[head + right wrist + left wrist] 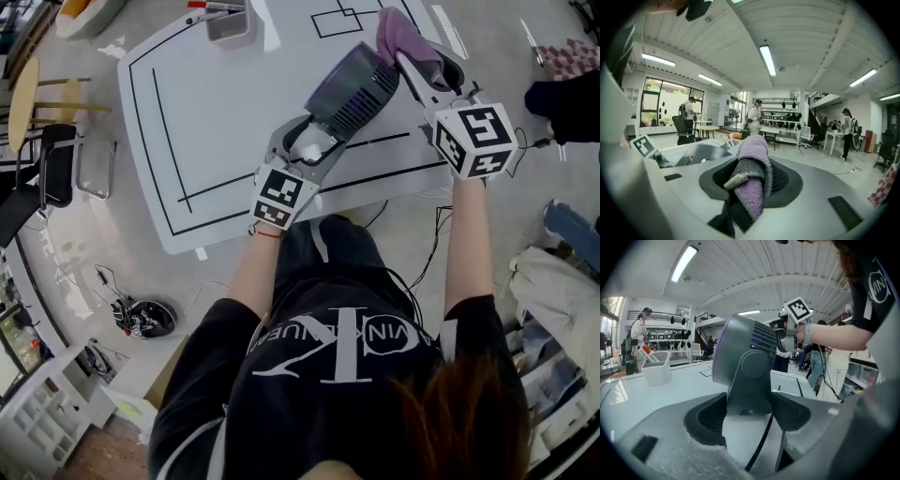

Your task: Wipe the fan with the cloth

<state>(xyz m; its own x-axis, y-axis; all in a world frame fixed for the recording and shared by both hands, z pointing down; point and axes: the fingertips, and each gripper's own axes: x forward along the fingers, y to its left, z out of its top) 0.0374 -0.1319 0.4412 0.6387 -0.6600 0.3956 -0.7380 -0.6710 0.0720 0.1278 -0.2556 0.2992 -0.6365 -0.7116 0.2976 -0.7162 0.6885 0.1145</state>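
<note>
I see the big white table [216,141] with black lines. The fan [352,89] is above the table's near half. It is grey and round, with a purple rim and dark slats. My left gripper [309,141] squeezes its grey stand. My right gripper [412,66] pinches the fuzzy purple cloth [398,37], farther over the table.

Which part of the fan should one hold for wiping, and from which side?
Grip the fan by its grey stand, coming from the person's side, as the left gripper does: that upright is narrow enough for the jaws, the round housing is too wide, and its vents are free for the cloth.
</note>
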